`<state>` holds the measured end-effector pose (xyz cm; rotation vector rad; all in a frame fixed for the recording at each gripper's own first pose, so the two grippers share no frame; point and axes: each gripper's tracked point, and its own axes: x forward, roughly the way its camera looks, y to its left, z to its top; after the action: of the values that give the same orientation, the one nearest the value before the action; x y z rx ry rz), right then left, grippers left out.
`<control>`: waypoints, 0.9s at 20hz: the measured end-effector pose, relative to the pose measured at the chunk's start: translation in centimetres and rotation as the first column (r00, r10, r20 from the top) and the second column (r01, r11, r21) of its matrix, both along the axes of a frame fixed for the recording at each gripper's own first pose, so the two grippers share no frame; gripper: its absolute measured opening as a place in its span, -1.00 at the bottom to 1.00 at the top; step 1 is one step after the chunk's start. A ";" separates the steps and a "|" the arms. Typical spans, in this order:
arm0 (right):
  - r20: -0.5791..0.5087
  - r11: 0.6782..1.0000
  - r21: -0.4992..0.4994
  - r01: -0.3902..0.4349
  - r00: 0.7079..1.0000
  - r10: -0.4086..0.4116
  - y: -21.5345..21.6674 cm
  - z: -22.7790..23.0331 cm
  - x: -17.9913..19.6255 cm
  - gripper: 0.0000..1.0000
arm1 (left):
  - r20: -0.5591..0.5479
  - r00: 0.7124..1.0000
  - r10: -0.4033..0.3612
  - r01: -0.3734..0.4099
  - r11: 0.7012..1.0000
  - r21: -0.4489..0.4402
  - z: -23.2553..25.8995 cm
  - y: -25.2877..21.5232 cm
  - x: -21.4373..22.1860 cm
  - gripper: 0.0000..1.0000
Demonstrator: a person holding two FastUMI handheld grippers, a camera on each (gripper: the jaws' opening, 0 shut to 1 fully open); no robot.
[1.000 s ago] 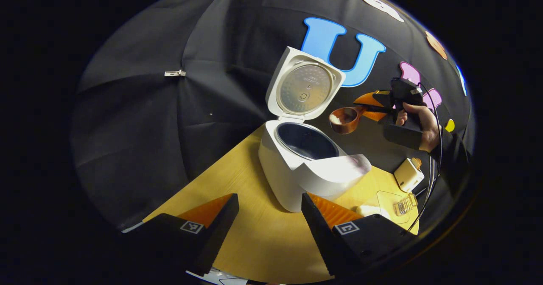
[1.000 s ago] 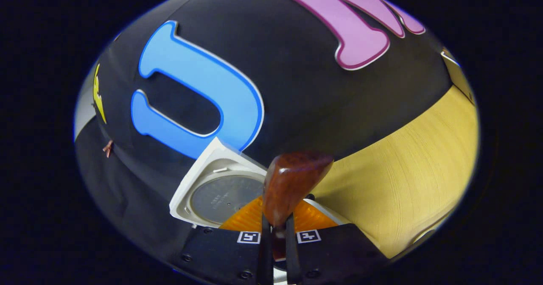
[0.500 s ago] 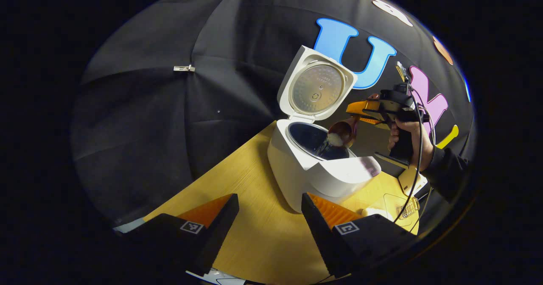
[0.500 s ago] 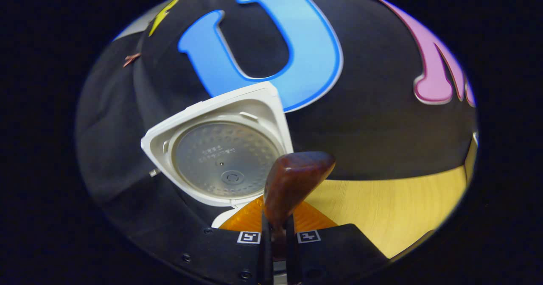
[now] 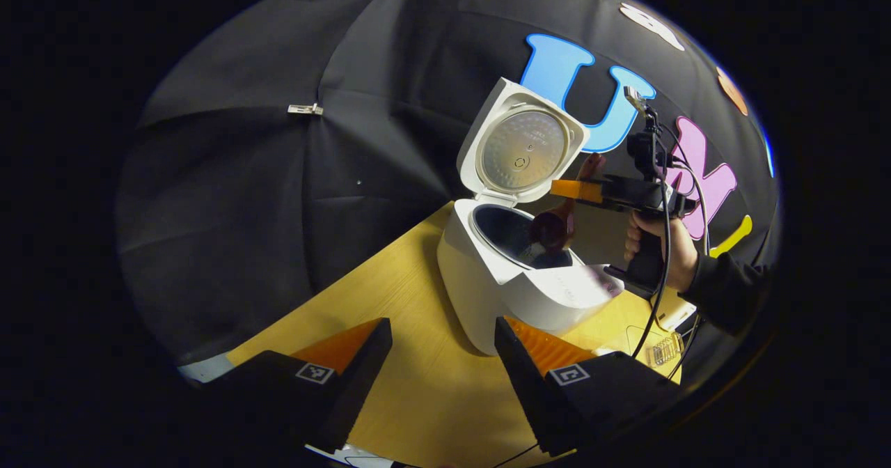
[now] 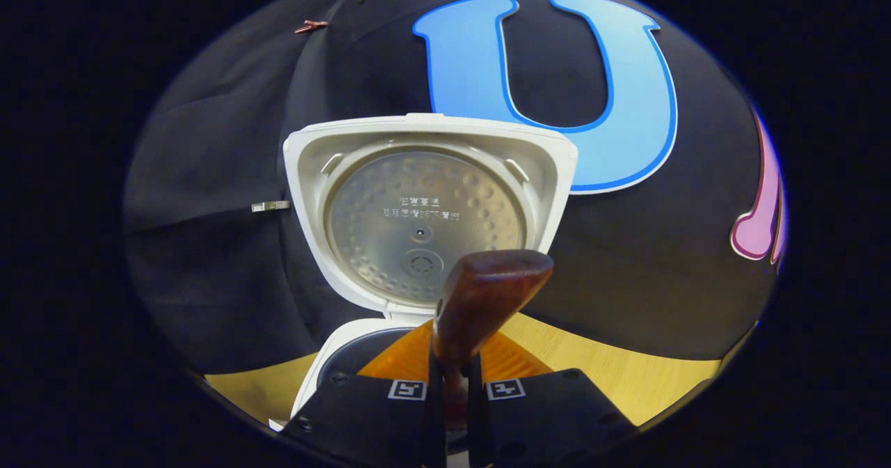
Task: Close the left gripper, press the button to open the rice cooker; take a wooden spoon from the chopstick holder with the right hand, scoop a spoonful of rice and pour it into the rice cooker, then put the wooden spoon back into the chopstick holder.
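The white rice cooker (image 5: pixel 511 294) stands on the wooden table with its lid (image 5: pixel 522 149) raised. A hand holds my right gripper (image 5: pixel 578 190) just right of the lid. It is shut on the wooden spoon's handle (image 6: pixel 487 290). The spoon's bowl (image 5: pixel 553 228) hangs tipped over the dark inner pot (image 5: pixel 498 228), and white rice (image 5: pixel 532 251) is falling from it. In the right gripper view the lid's metal inner plate (image 6: pixel 424 217) faces me, with the pot's rim (image 6: pixel 341 356) below it. My left gripper (image 5: pixel 442 339) stands open near the table's front, short of the cooker.
The yellow wooden table (image 5: pixel 418 398) stretches in front of and left of the cooker. A clear plastic item (image 5: pixel 665 348) lies at the right edge, behind the hand's black cable (image 5: pixel 654 294). A metal clip (image 5: pixel 305 109) sits on the black cloth wall.
The right gripper has rolled and moved in over the pot, turning the spoon from level to bowl-down, and rice spills out. The left gripper has hardly moved.
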<state>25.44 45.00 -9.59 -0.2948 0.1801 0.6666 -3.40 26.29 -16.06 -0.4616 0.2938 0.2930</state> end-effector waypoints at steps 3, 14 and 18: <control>0.008 1.000 0.000 -0.003 1.000 0.003 0.0 0.3 -0.2 -0.67 | 0.006 1.000 0.014 -0.014 1.000 0.001 -0.1 0.2 0.3 0.92; 0.141 0.997 -0.039 -0.066 0.987 0.071 -0.2 2.7 -1.1 -0.68 | 0.023 1.000 -0.016 0.014 0.998 0.066 1.3 -0.9 0.6 0.92; 0.188 0.982 -0.133 -0.135 0.969 0.159 0.5 1.7 -3.1 -0.68 | 0.029 0.999 -0.019 0.017 0.998 0.062 1.3 -1.2 0.5 0.92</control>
<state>22.35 45.50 -7.87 -0.4914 0.0068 0.7701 -2.93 25.12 -14.79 -0.4022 0.2596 0.2764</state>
